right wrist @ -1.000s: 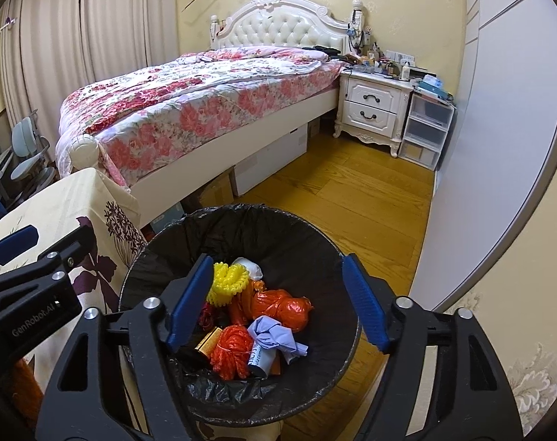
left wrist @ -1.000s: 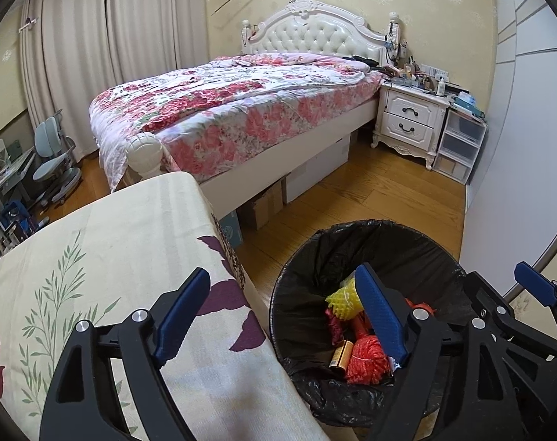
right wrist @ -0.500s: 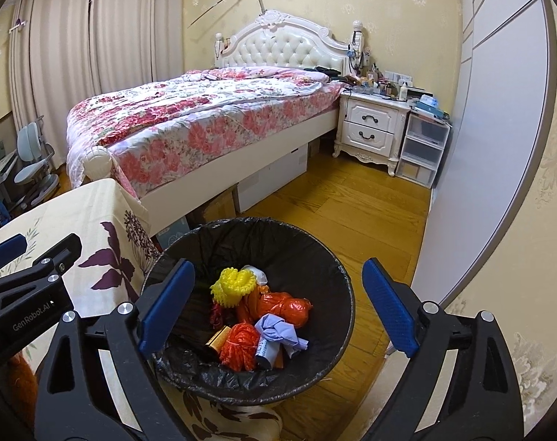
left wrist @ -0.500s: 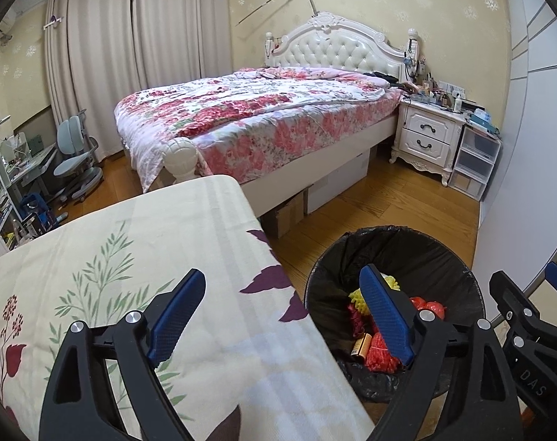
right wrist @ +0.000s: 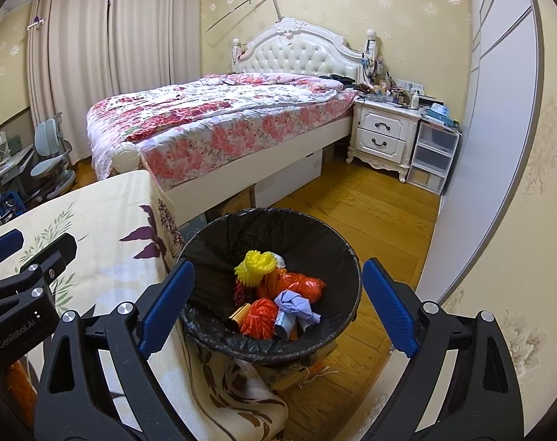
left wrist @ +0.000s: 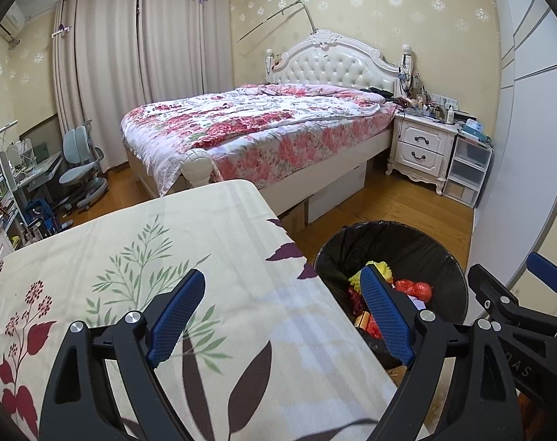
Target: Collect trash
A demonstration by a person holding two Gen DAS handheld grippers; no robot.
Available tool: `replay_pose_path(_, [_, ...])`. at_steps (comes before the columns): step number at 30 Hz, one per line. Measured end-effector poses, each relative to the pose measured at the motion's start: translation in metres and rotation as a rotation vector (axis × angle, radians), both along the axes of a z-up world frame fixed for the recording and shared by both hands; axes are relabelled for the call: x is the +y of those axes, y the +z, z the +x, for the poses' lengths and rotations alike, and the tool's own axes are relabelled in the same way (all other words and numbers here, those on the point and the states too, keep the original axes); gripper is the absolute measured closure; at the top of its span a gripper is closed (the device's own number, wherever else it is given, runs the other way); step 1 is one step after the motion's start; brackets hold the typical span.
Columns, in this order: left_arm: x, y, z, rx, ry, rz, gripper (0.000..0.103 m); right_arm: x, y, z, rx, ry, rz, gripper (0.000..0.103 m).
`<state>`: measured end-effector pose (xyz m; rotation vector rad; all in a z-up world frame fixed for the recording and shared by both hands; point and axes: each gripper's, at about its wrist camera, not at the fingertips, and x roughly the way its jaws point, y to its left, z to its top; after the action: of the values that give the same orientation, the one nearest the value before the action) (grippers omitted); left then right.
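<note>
Right wrist view: right tool (right wrist: pixel 275 310) hangs above the black-lined trash bin (right wrist: pixel 346 257), fingers wide apart, holding nothing. Collected trash sits inside: yellow net (right wrist: pixel 254 266), orange bag (right wrist: pixel 302 284), orange-red net ball (right wrist: pixel 260 316), crumpled lilac paper (right wrist: pixel 295 303). Left tool (left wrist: pixel 284 318) also spread and empty, over the floral-cloth surface (left wrist: pixel 212 220), bare where visible. Risk, by judgement: bin stands just beside the surface edge on a box; a low sweep by either tool could clip the rim and tip it.
</note>
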<state>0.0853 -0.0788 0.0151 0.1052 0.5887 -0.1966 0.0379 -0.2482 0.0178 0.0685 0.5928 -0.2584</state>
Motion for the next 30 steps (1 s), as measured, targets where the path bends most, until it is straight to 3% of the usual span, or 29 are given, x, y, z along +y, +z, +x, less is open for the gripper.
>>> replay_pose_path(14, [0.03, 0.014, -0.05, -0.027, 0.034, -0.024, 0.016, 0.024, 0.013, -0.043, -0.027, 0.054, 0.012, 0.012])
replay_pose_path(30, [0.039, 0.014, -0.056, -0.024, 0.048, -0.036, 0.016, 0.036, 0.013, -0.053, -0.027, 0.072, 0.005, 0.012])
